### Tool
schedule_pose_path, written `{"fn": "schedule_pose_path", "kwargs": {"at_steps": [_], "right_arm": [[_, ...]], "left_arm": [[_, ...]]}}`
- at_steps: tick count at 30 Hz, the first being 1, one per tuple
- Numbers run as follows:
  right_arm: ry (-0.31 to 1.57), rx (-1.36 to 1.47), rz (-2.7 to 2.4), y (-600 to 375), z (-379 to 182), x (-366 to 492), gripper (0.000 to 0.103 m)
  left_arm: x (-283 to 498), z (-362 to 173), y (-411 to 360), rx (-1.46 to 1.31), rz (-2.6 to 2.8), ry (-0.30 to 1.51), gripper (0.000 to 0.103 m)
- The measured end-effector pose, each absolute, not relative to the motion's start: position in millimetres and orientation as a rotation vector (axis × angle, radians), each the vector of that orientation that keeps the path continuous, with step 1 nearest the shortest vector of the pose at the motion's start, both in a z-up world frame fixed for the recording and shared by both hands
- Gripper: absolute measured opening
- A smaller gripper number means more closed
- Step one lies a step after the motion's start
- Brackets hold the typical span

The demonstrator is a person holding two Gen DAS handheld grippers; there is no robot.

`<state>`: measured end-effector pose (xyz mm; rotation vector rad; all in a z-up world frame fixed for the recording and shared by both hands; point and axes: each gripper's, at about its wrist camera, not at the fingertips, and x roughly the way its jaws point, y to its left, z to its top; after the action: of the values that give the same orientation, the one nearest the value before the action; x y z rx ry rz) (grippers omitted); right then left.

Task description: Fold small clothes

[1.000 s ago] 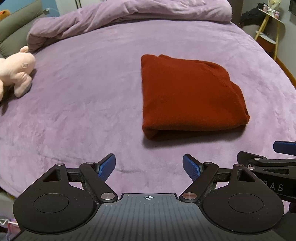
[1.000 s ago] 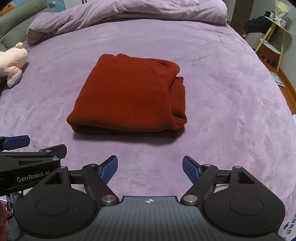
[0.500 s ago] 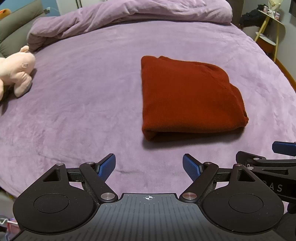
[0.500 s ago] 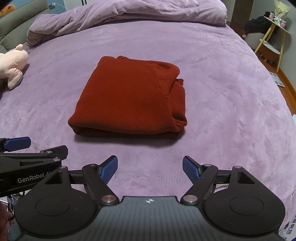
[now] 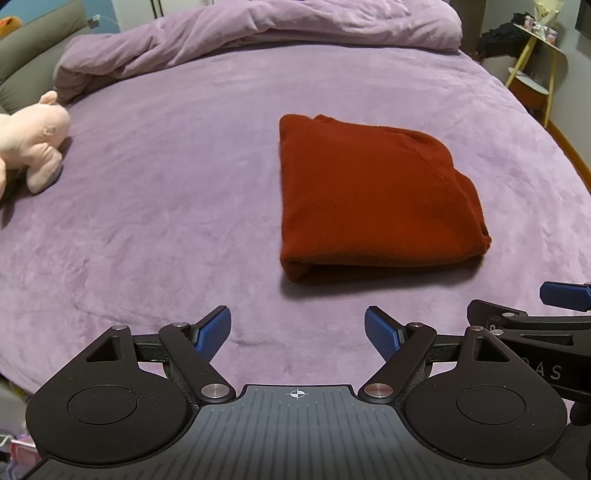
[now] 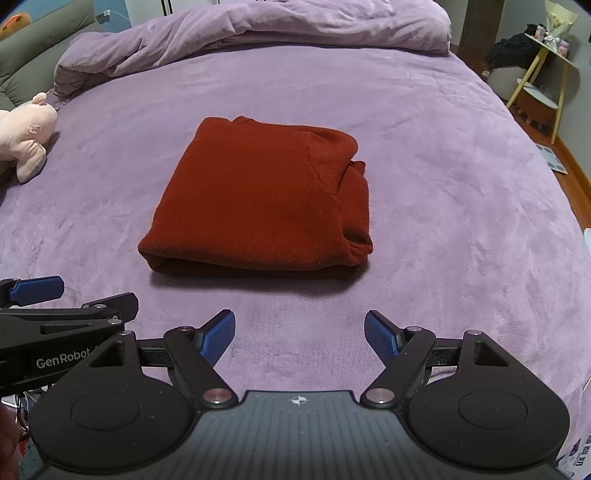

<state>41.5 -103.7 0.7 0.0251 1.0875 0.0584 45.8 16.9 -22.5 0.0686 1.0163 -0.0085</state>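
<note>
A dark red knit garment (image 5: 373, 199) (image 6: 266, 203) lies folded into a thick rectangle on the purple bed (image 5: 166, 221) (image 6: 461, 203). My left gripper (image 5: 297, 332) hovers over the bed's near edge, short of the garment's front left corner, open with nothing between its blue pads. My right gripper (image 6: 299, 334) hangs just in front of the garment's near fold, also open and empty. Each gripper shows at the side of the other's view: the right one's blue fingertip (image 5: 565, 295) at the right edge, the left one's fingertip (image 6: 35, 288) at the left edge.
A pink plush toy (image 5: 29, 144) (image 6: 26, 133) lies at the bed's left side. A bunched purple duvet (image 5: 258, 33) runs along the far end. A yellow-legged side table (image 6: 543, 85) and wooden floor sit beyond the right edge.
The garment sits very slightly lower in both views than a second ago; both grippers stay open, and nothing on the bed has moved.
</note>
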Motion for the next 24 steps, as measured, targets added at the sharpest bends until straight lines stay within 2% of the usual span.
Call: {"fn": "schedule_pose_path", "kwargs": {"at_steps": [24], "right_arm": [[1.07, 0.029, 0.051, -106.0, 4.4, 40.2, 0.078]], "left_arm": [[44.4, -23.0, 17.1, 0.067, -0.004, 1.011, 0.085]]}}
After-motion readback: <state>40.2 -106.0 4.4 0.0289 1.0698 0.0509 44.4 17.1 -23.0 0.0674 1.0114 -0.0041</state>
